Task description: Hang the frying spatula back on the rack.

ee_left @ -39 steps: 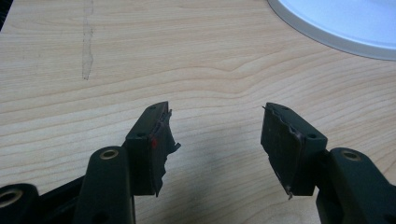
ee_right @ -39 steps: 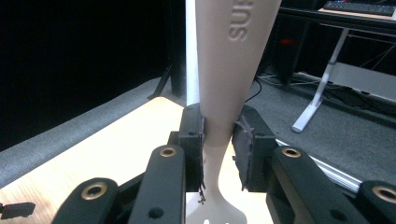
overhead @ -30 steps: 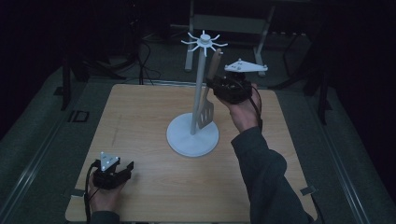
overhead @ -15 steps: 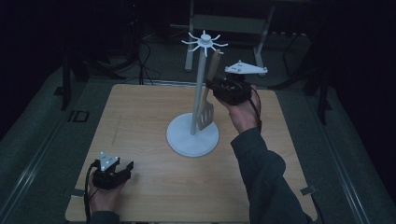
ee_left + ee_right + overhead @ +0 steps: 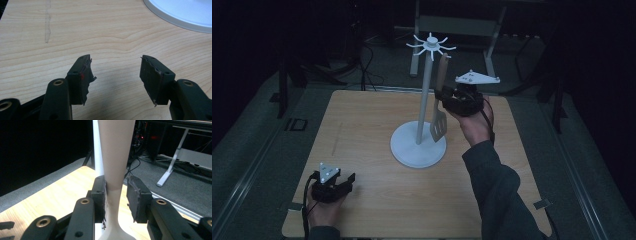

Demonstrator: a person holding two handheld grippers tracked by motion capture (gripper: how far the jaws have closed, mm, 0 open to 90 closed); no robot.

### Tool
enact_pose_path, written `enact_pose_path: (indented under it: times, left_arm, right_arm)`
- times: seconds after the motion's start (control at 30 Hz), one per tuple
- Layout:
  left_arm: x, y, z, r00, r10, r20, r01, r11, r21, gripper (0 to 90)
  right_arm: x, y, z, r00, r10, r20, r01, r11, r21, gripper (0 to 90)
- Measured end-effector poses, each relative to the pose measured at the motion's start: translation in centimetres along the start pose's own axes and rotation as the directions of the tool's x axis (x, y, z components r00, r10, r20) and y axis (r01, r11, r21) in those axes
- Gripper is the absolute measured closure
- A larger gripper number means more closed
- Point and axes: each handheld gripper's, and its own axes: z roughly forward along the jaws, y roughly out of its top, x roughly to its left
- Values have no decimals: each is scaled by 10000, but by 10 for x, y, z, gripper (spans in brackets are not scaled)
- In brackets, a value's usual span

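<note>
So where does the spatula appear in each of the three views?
High view: the spatula hangs right of the stand's pole, in the right gripper.
Left gripper view: I see no spatula here, just the table and the stand's base at top right.
Right gripper view: its handle rises between the jaws, at centre.
Shared landmark: the white stand.

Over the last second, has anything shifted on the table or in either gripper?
Nothing has visibly changed. The right gripper is still up beside the white stand, with the spatula hanging between its jaws below the hooks; one jaw touches the handle, and the other shows a small gap in the right gripper view. The left gripper still rests open on the wooden table near its front left corner.
</note>
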Motion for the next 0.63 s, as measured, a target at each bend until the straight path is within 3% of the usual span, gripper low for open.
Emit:
enact_pose_path:
  times: [0.43,0.63]
  left_arm:
    - [-1,0,1,10000,91,-36,-90,9999,58,419]
    - [0,-1,4,9998,75,-191,-70,9997,254,405]
  right_arm:
    - [-6,-19,-17,9998,100,149,-98,9999,-94,524]
    - [-13,-47,-33,9995,141,288,-142,9999,36,491]
